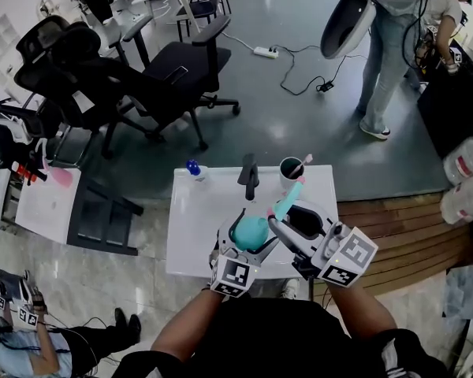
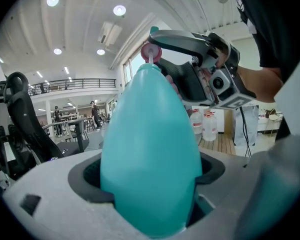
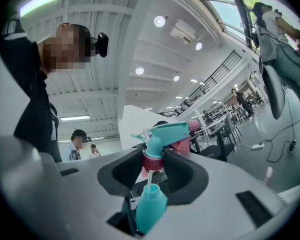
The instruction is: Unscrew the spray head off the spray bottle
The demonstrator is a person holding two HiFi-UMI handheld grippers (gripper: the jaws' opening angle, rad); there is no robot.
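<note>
My left gripper [image 2: 150, 194] is shut on the teal egg-shaped spray bottle [image 2: 150, 149], held up above the white table [image 1: 197, 235]. My right gripper [image 3: 152, 168] is shut on the pink collar [image 3: 152, 161] of the teal spray head [image 3: 165, 133]. In the right gripper view the collar stands a little clear of the bottle's neck [image 3: 151, 204], and a thin white dip tube [image 3: 150, 179] runs between them. In the head view the bottle [image 1: 251, 231] and spray head [image 1: 288, 199] sit between both grippers over the table's near edge.
On the table's far side stand a small blue-capped bottle [image 1: 194, 168], a black object [image 1: 250, 178] and a dark cup with a toothbrush [image 1: 292, 172]. Black office chairs [image 1: 173, 61] stand beyond, a person [image 1: 386, 53] at the far right, and water jugs [image 1: 465, 160] at the right edge.
</note>
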